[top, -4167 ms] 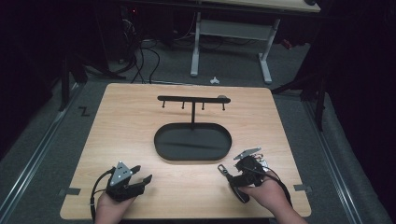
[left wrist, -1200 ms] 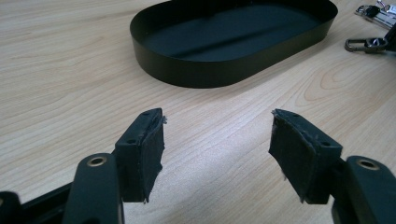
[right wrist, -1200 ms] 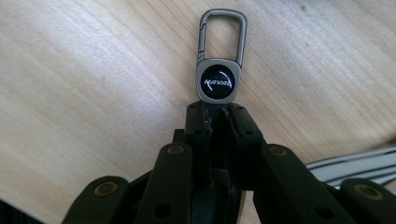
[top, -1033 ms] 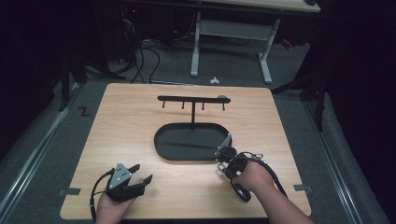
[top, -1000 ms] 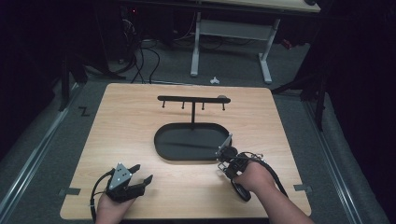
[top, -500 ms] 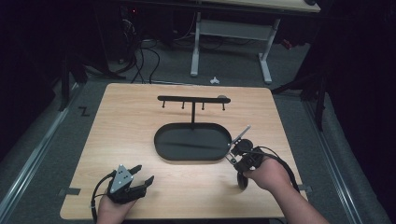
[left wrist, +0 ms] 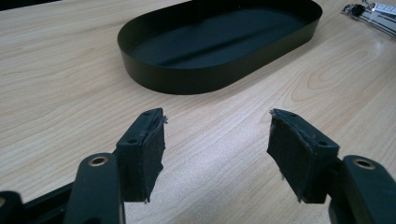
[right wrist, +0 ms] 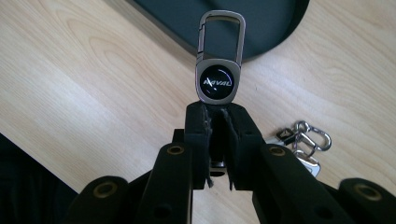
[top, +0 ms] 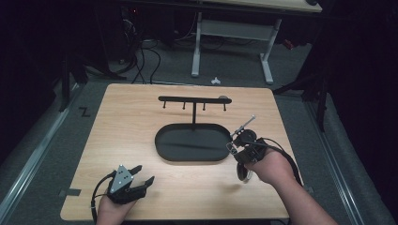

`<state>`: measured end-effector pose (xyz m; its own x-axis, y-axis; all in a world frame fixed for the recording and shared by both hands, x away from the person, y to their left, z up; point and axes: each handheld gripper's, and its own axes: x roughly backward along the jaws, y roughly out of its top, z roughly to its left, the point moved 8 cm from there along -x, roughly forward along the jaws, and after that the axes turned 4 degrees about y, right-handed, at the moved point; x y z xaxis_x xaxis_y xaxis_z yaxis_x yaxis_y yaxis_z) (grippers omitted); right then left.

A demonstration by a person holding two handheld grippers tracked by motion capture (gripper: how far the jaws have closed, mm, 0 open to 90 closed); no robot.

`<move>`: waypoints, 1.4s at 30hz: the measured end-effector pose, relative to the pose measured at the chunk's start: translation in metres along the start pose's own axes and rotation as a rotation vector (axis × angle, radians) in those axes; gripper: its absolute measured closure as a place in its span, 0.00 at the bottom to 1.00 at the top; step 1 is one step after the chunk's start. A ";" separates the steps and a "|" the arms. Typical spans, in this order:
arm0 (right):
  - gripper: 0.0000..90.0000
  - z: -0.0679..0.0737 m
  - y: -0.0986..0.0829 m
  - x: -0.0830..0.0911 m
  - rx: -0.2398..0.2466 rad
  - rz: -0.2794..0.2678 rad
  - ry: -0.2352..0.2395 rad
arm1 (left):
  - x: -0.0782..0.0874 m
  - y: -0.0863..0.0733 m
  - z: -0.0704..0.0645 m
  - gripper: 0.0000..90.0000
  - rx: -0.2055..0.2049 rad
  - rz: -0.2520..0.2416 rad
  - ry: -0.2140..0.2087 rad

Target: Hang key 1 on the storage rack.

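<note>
On the wooden table (top: pixel 131 122), a black hook stand (top: pixel 193 100) with an oval tray (top: pixel 192 143) is set, its hooks bare. A keychain (right wrist: pixel 219 70) is clamped upright in the right gripper (right wrist: pixel 217 116) beside the tray, not yet hung, while other keys (right wrist: pixel 303 140) are left below; the left gripper (left wrist: pixel 215 140) is held wide, empty.

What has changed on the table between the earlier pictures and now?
The right hand-held gripper reached toward the tray, shut on a keychain and lifted it, moving slightly right. The left hand-held gripper stayed open near the table's front edge; tray and hook stand did not move.
</note>
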<state>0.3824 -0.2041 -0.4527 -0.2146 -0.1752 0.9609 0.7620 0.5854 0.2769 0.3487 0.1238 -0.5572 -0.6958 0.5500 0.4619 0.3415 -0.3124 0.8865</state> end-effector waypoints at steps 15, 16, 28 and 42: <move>0.90 0.010 0.047 0.001 0.022 -0.038 0.016 | 0.004 0.001 0.003 0.41 0.000 -0.005 0.002; 0.90 0.009 0.050 0.001 0.034 -0.040 0.017 | 0.004 0.001 0.003 0.41 0.000 -0.005 0.003; 0.90 0.008 0.078 0.008 0.038 -0.076 0.009 | 0.005 0.003 0.005 0.41 0.013 -0.017 -0.002; 0.90 0.004 0.101 0.018 0.029 -0.113 0.000 | 0.006 0.002 0.005 0.40 0.016 -0.016 -0.006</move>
<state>0.4532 -0.1446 -0.4071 -0.2982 -0.2420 0.9233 0.7151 0.5841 0.3840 0.3482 0.1309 -0.5524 -0.6973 0.5598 0.4477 0.3403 -0.2911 0.8941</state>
